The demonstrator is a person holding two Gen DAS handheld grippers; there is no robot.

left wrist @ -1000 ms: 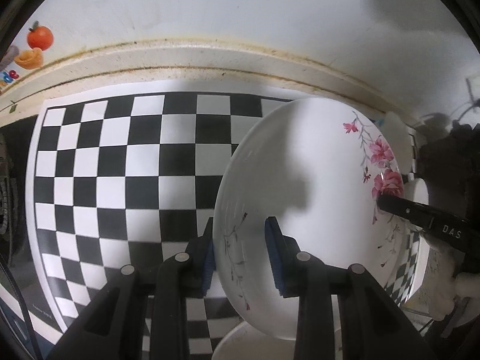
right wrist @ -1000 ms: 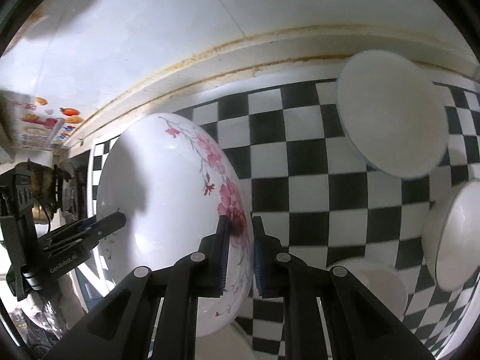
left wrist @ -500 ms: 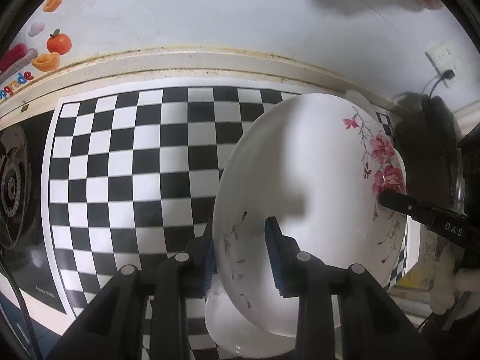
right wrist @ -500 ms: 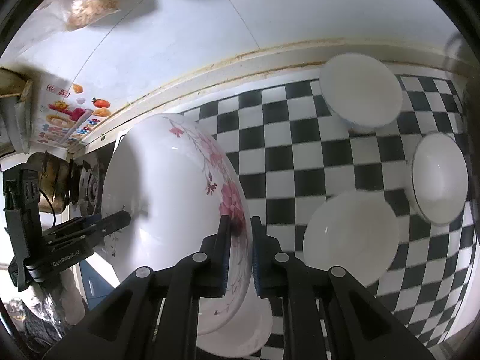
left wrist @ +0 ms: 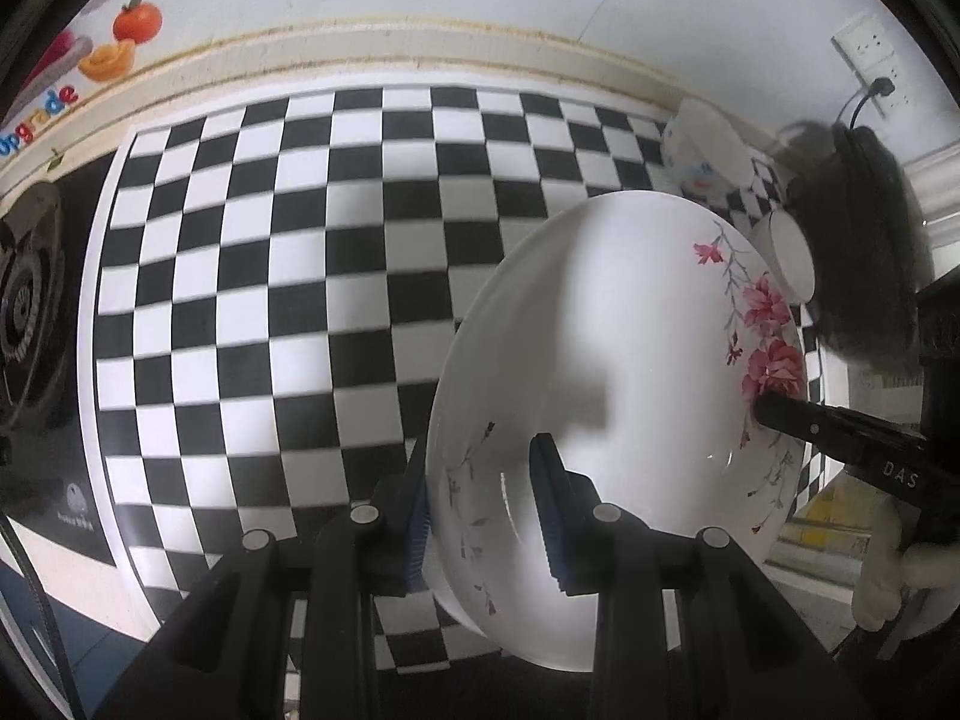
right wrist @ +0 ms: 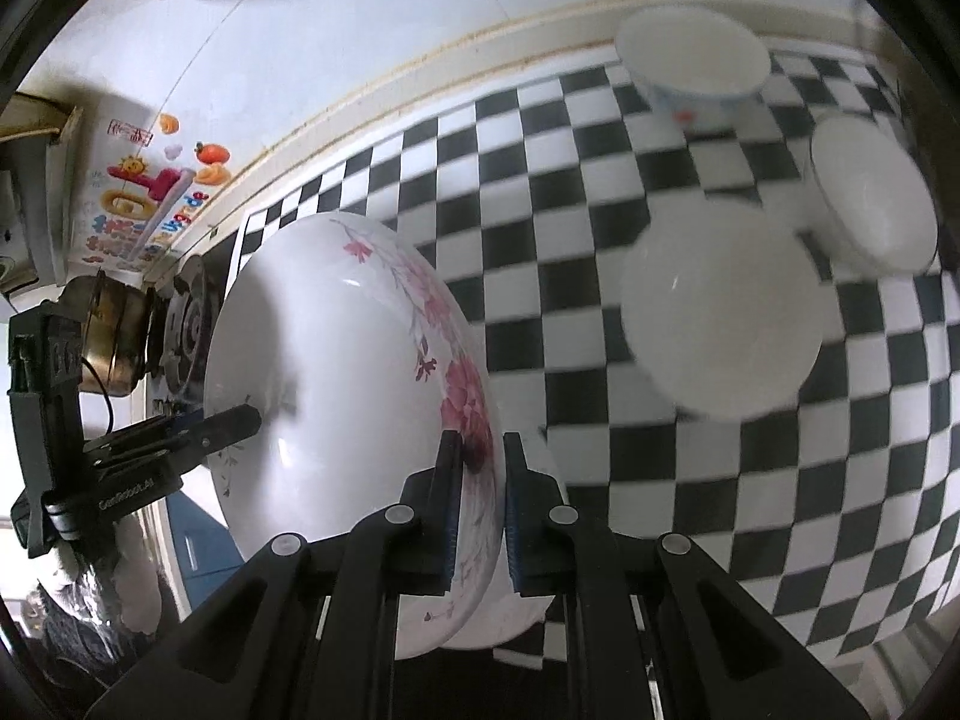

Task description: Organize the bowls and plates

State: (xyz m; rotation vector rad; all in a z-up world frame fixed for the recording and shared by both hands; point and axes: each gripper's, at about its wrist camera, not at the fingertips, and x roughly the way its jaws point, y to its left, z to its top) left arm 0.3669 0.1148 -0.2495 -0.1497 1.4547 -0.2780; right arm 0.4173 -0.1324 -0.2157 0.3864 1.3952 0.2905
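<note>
**You carry the flowered plate over the checkered mat, one gripper on each side of it.**

The checkered mat (left wrist: 252, 276) is bare toward its left edge; three white bowls (right wrist: 720, 324) crowd its right side. The flowered plate (left wrist: 612, 372) is in the air, tilted, its rim between both jaws. The left gripper (left wrist: 483, 516) and the right gripper (right wrist: 480, 498) are each closed narrowly on opposite rims.

My right tool (right wrist: 480, 501): clamped on the near rim of the floral plate (right wrist: 336, 396), one pad either side.
Left tool (right wrist: 240, 420): I see its tip pinching the plate's left rim.
Plate: tilted, lifted above the checkered bench (right wrist: 540, 228).
White bowls: one large bowl (right wrist: 720, 312) right, two smaller (right wrist: 690, 54) (right wrist: 870, 192) far right.
</note>
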